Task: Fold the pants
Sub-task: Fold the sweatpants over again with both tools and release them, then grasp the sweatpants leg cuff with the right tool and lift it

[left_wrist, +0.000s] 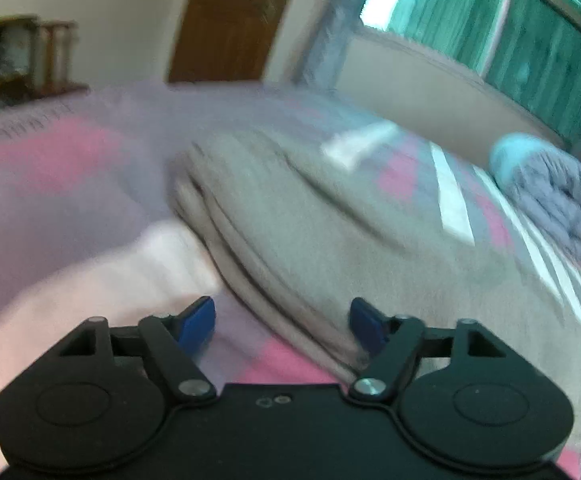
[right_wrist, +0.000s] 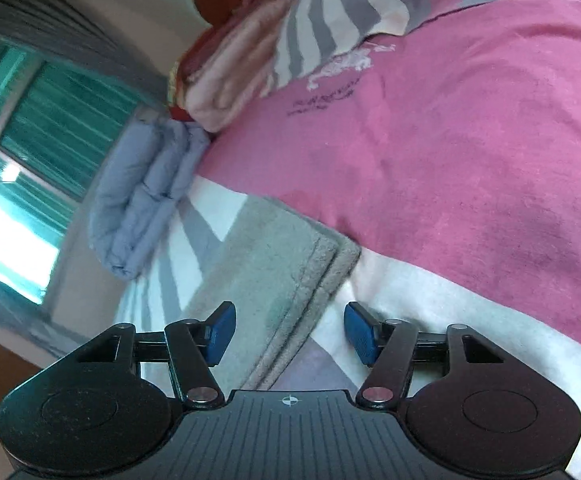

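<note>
Here, left gripper jaws standing apart, blue pads clear of cloth, nothing pinched; folded edge of the pants running up between them. Right gripper jaws likewise spread, holding nothing, hovering over a corner of the same pants.

Pants: grey-beige, soft fleecy knit, folded into a thick flat stack with several layered edges showing as parallel ridges. In the left wrist view, long axis running from near the jaws away and slightly left, layered fold edge on the left side, rounded end far from the camera; view motion-blurred. In the right wrist view, stacked edges running diagonally from bottom centre to upper right, ending in a squared corner.

Lying on the bed, on a cover of pink, white and grey blocks with grey-white stripes; pink area fuzzy, towel-like, with faint printed lettering. Near the pants, toward the window, a folded blue-grey quilted blanket, puffy, in rolled layers. Beyond it a pale pink folded bundle. Brown wooden door and a wooden shelf behind, in the left view.
</note>
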A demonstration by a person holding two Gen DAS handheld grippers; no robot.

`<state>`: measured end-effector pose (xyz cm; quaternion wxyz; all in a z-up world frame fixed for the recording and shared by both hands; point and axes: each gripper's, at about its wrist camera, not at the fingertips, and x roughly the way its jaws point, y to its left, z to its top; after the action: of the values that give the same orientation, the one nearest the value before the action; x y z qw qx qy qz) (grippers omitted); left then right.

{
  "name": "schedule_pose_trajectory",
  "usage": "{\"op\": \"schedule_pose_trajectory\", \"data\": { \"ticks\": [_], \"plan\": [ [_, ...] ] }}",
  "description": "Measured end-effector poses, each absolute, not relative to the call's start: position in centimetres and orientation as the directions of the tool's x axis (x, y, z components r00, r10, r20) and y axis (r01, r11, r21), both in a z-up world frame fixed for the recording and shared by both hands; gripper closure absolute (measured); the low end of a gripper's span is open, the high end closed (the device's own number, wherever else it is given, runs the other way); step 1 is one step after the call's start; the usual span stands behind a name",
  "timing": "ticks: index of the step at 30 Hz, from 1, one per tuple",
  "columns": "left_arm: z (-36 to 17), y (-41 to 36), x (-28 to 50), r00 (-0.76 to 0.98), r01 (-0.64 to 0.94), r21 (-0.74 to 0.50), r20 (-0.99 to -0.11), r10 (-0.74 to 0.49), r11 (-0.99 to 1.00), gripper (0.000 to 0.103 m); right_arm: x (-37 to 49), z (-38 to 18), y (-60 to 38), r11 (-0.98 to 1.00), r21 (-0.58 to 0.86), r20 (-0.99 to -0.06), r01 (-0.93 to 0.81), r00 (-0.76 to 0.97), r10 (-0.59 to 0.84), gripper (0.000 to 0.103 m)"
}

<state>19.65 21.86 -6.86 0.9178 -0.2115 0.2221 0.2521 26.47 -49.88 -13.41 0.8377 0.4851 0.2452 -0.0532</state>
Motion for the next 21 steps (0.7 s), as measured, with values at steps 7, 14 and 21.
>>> {"op": "schedule_pose_trajectory", "data": {
  "ticks": [7, 14, 21],
  "plan": [
    [-2.6, 22.6, 22.1, 0.875, -0.423, -0.261, -0.367, 0.316, 0.868, 0.039, 26.8, -13.2, -49.2, 0.563, 0.767, -0.466, 0.309, 0.871, 0.157, 0.042],
    [-6.0, 24.0, 26.4, 0.776, -0.388, -0.174, -0.591, 0.219, 0.905, 0.038, 27.1, -13.0, -48.7, 0.548, 0.766, -0.471, 0.335, 0.873, 0.124, 0.042],
    [-6.7, 20.5, 22.4, 0.818, -0.338, -0.230, -0.551, 0.164, 0.912, 0.014, 26.5, -13.6, -49.1, 0.445, 0.847, -0.404, 0.291, 0.896, 0.185, 0.042]
  ]
}}
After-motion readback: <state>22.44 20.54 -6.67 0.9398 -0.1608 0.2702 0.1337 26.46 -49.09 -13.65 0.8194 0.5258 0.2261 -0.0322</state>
